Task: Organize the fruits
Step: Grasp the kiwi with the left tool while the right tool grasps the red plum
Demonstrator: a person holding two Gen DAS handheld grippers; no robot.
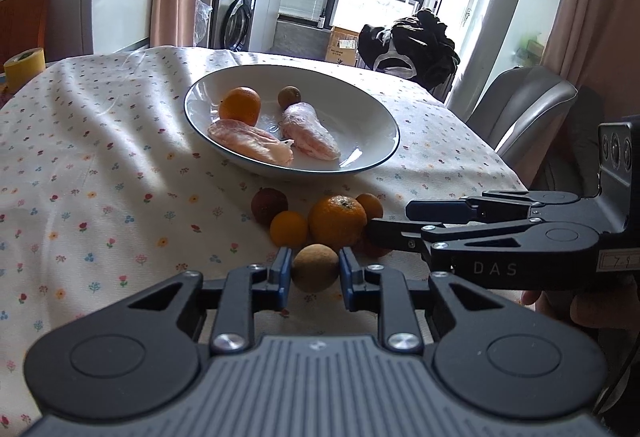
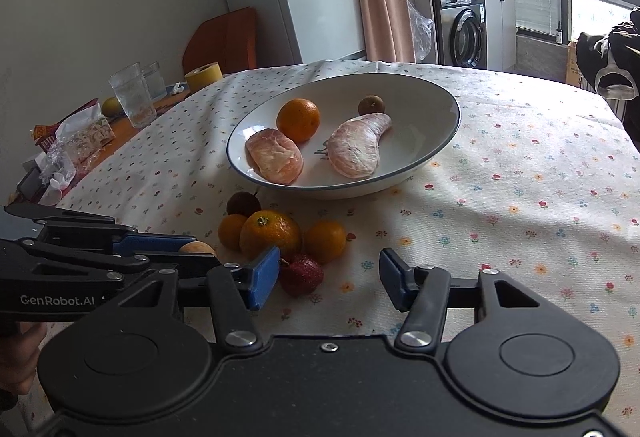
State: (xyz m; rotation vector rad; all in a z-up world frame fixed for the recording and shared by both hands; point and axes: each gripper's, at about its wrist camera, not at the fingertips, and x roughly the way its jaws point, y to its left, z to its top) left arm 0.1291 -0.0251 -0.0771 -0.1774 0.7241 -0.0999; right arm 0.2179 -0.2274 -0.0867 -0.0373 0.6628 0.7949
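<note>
Tan longan between left fingers

Both my wrist cameras sit low over the near desk edge, facing the far window; both show the plate and fruit cluster.

On the flower-dotted white tablecloth, the left gripper has its blue-padded fingers either side of a round tan-brown fruit, with slim gaps showing at both pads. Just beyond sits a large dimpled orange mandarin, flanked by two small smooth orange fruits and a dark red lychee. The black right gripper reaches in from the right beside the mandarin. Farther back, a white blue-rimmed shallow bowl holds two peeled pink pomelo segments, an orange and a small brown fruit.
</note>
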